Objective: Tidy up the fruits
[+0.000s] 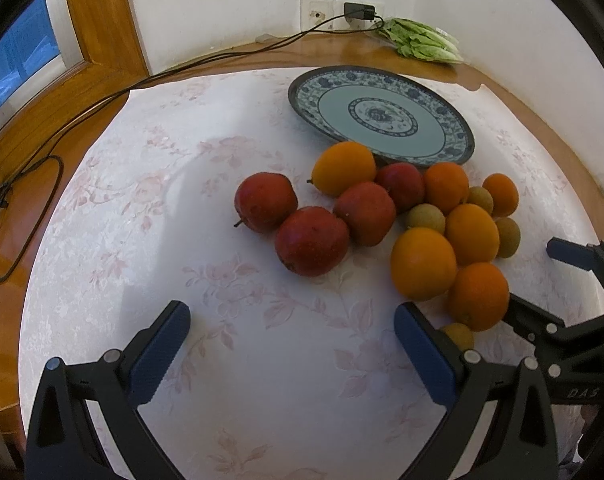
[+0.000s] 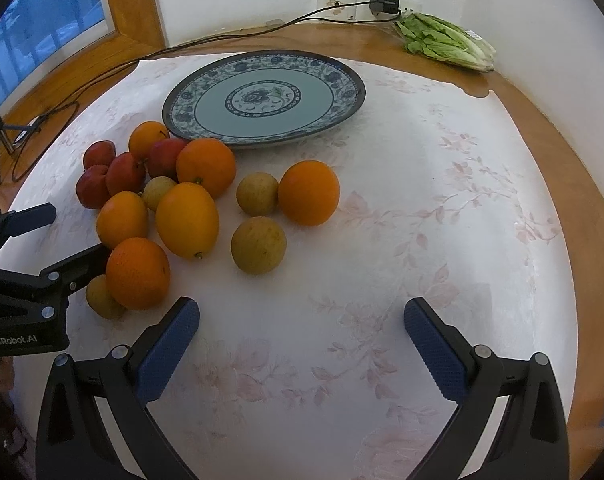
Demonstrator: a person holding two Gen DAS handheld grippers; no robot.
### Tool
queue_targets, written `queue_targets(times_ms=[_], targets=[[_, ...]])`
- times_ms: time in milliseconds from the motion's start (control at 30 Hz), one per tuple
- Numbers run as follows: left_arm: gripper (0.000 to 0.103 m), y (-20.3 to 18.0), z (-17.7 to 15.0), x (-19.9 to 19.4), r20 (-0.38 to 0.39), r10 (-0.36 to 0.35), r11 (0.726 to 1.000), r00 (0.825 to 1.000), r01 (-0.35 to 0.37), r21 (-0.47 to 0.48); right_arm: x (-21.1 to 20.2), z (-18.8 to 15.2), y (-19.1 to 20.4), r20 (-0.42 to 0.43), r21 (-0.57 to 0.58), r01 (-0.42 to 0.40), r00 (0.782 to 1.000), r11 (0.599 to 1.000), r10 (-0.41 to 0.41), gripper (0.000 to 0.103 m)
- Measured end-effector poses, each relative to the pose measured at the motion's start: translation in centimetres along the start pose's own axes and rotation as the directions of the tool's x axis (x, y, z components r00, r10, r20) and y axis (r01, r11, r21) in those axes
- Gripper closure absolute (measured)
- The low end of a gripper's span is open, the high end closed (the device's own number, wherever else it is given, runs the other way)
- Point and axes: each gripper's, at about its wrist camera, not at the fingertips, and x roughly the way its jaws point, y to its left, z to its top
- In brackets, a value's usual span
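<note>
A blue patterned plate stands bare on the white floral cloth. In front of it lies a loose pile of fruit: several red apples, several oranges and several small yellow-green fruits. My left gripper is open and empty above the cloth, just short of the apples. My right gripper is open and empty, just short of the yellow-green fruits. Each gripper shows at the edge of the other's view, the right one and the left one.
A bag of green lettuce lies at the back by the wall. A black cable runs from a wall plug across the wooden table to the left. A wood-framed window is at far left.
</note>
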Motion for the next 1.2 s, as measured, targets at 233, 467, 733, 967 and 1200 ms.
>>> queue_targets(times_ms=[233,467,733,967,1200], targets=[[0.002,0.3,0.0,-0.3,0.002,-0.012,1.000,1.000,0.012,0.001,-0.4,-0.1,0.1,0.015,-0.014,-0.009,1.000,1.000,0.010,0.007],[0.015,1.6,0.3,-1.2,0.041,-0.066,0.997,0.997,0.068,-0.041,-0.8,0.1,0.6,0.032,-0.032,-0.033,0.999,0.999,0.034,0.017],[0.035,1.3,1.3,-1.5,0.060,-0.095,0.995,0.994,0.097,-0.035,-1.0,0.8,0.2,0.064,-0.014,-0.058,0.996,0.998,0.059,0.033],[0.050,1.0,1.8,-0.8,0.044,-0.128,0.990,0.991,0.130,-0.048,-0.9,1.3,0.1,0.075,-0.003,-0.098,0.992,0.995,0.097,0.048],[0.062,0.5,2.2,-0.5,0.046,-0.113,0.992,0.993,0.115,-0.046,-0.7,1.7,0.1,0.076,0.005,-0.118,0.990,0.993,0.118,0.058]])
